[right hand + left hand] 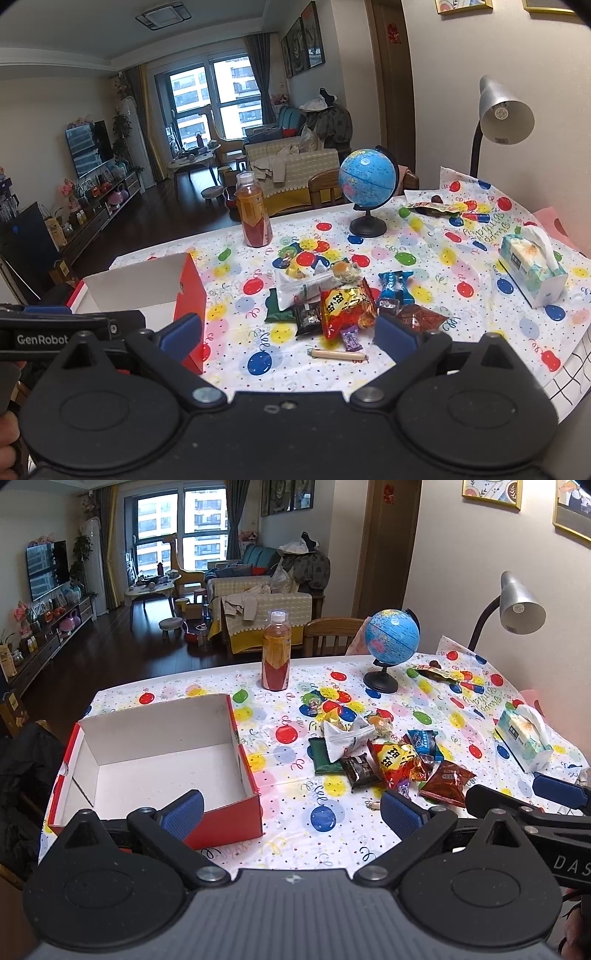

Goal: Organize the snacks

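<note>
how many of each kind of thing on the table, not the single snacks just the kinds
snack pile: 1 heap, pieces overlap so no exact count
red box: 1
drink bottle: 1
globe: 1
tissue pack: 1
desk lamp: 1
separate packet beyond the globe: 1
total: 7 kinds of thing, both grippers open and holding nothing

Table [295, 834] under a balloon-print cloth, holding box, snacks and desk items.

At the left, an open red box [155, 764]; at the centre, a heap of snack packets [384, 757]; behind them, a drink bottle [275, 653] and a globe [391, 638]; at the right, a tissue pack [524, 738]; near the front edge, a small wrapped stick [338, 355].
</note>
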